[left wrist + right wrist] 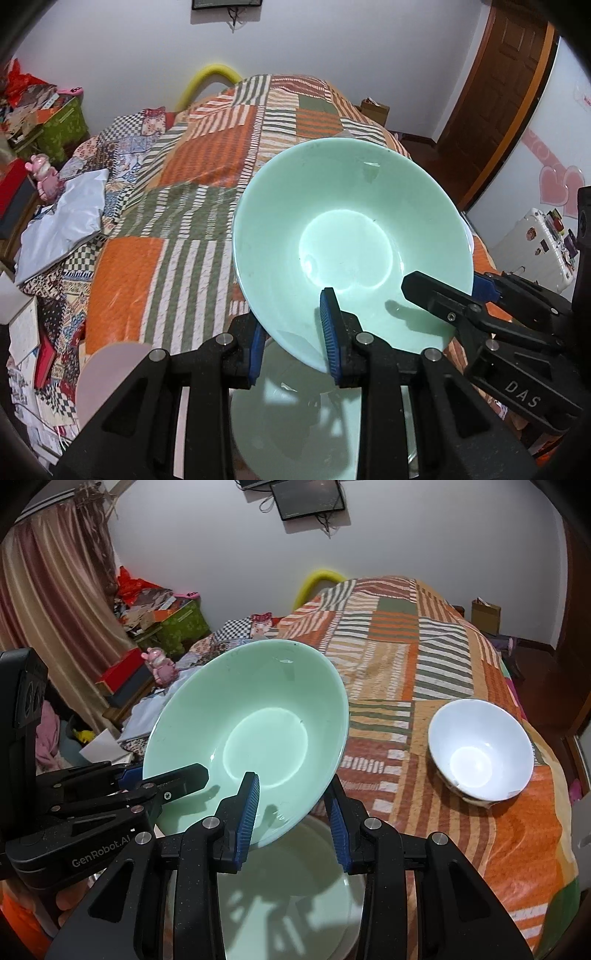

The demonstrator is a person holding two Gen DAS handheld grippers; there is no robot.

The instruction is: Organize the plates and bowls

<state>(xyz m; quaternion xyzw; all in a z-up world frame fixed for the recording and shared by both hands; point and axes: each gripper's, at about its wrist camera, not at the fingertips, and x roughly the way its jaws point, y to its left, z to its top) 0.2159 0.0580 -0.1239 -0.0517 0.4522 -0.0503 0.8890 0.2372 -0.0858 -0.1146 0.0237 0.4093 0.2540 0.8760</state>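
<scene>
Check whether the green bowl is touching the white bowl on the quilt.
Apart. The right wrist view shows the green bowl held up in both tools, with striped quilt between it and the white bowl.

White walls [406, 535], a patchwork-quilted bed [207, 173], a brown door [491, 99] and striped curtains [48, 590].

Green bowl [251, 731] between 2 tools
</scene>
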